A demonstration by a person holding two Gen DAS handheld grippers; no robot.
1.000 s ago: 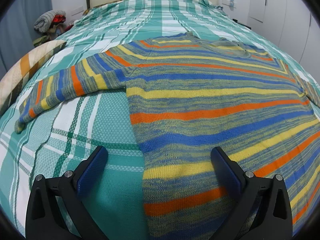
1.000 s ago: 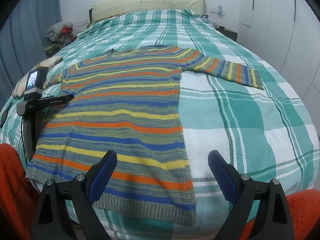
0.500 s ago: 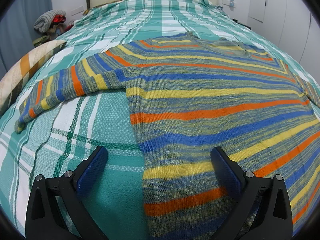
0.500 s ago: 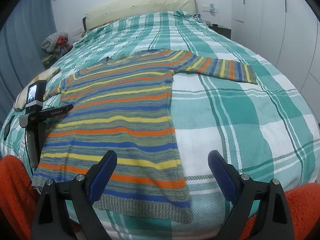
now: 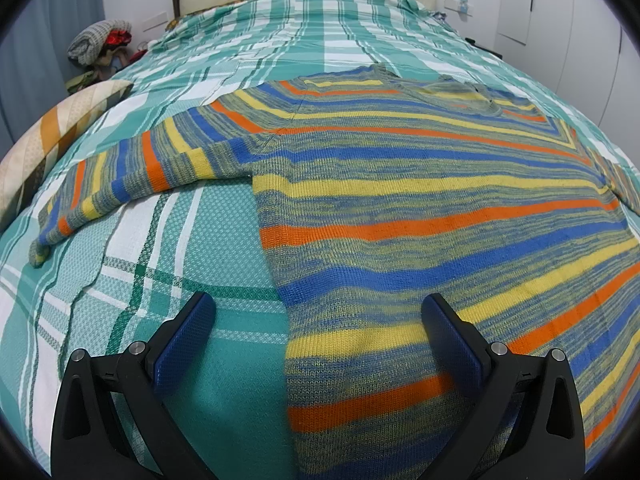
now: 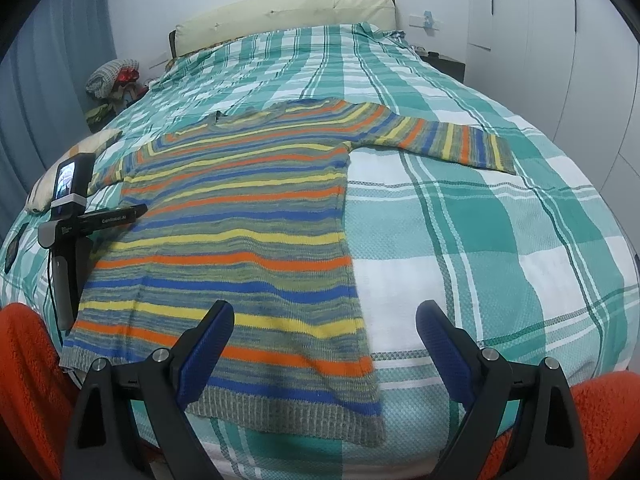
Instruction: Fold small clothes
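A knitted sweater (image 5: 420, 216) (image 6: 248, 240) striped in orange, blue, yellow and grey-green lies flat on the bed, both sleeves spread sideways. In the left wrist view my left gripper (image 5: 318, 308) hovers open over the sweater's left side edge, low on the body. One finger is over the bedspread and the other over the knit. In the right wrist view my right gripper (image 6: 325, 314) is open above the lower right corner near the hem (image 6: 296, 416). Nothing is between either pair of fingers. The left tool's handle (image 6: 66, 240) shows at the sweater's left edge.
The green and white plaid bedspread (image 6: 480, 220) covers the whole bed, with a cream headboard (image 6: 280, 12) at the far end. A striped pillow (image 5: 52, 136) and a heap of clothes (image 5: 100, 40) lie at the left. White cupboards (image 6: 560, 40) stand on the right. Orange fleece sleeves (image 6: 24, 380) frame the near corners.
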